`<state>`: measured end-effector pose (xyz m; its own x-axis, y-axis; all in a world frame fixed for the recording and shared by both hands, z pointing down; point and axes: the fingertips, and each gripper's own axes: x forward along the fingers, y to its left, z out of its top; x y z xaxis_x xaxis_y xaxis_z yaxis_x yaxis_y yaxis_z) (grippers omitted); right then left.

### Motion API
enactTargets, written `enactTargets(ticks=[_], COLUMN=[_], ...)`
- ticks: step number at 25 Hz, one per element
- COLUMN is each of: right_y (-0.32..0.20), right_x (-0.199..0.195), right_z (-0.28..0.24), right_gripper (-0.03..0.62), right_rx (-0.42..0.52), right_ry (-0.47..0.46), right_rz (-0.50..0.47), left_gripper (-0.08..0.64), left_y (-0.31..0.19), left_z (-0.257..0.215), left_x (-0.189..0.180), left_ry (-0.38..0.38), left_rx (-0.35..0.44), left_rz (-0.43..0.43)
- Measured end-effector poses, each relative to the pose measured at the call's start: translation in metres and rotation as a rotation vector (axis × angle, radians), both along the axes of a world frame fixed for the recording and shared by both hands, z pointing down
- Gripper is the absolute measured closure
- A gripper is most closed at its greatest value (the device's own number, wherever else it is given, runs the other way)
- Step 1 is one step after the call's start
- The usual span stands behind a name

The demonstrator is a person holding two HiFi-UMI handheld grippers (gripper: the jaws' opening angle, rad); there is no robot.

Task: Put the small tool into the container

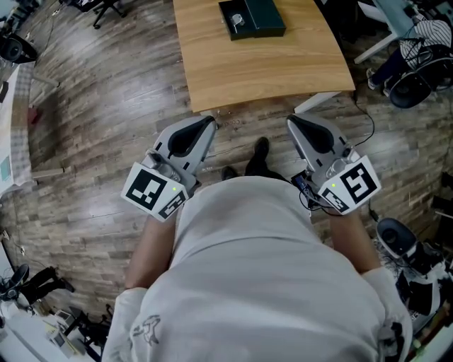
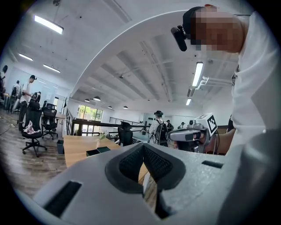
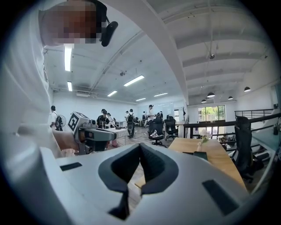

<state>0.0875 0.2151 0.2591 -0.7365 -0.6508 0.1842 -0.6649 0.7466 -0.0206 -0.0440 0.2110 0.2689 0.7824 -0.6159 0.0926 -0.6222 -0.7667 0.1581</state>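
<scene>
A dark container (image 1: 253, 17) lies at the far end of the wooden table (image 1: 262, 67), with a small pale tool (image 1: 237, 20) at its left part; whether it lies inside I cannot tell. Both grippers hang short of the table's near edge, over the floor, held close to the person's body. My left gripper (image 1: 209, 121) is shut with nothing between its jaws, and so is my right gripper (image 1: 291, 121). In the left gripper view the shut jaws point at the table (image 2: 79, 147) and container (image 2: 97, 151). The right gripper view shows the container (image 3: 200, 154) far off.
The person's shoe (image 1: 260, 150) stands on the plank floor between the grippers. Office chairs (image 1: 414, 67) and gear (image 1: 400, 240) crowd the right side, a desk edge (image 1: 14, 127) the left. People and chairs (image 2: 33, 127) stand in the background of the room.
</scene>
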Motion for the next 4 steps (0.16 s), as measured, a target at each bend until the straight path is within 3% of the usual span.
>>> enactTargets(ticks=[4], right_y=[0.0001], right_x=[0.0012], right_z=[0.0005], right_gripper=[0.586], right_rx=[-0.001], right_ry=[-0.005], right_rz=[0.011], left_gripper=[0.554], left_y=[-0.0009], left_z=[0.0009], left_x=[-0.0020], left_ry=[0.002], left_rx=[-0.001], left_rz=[-0.001])
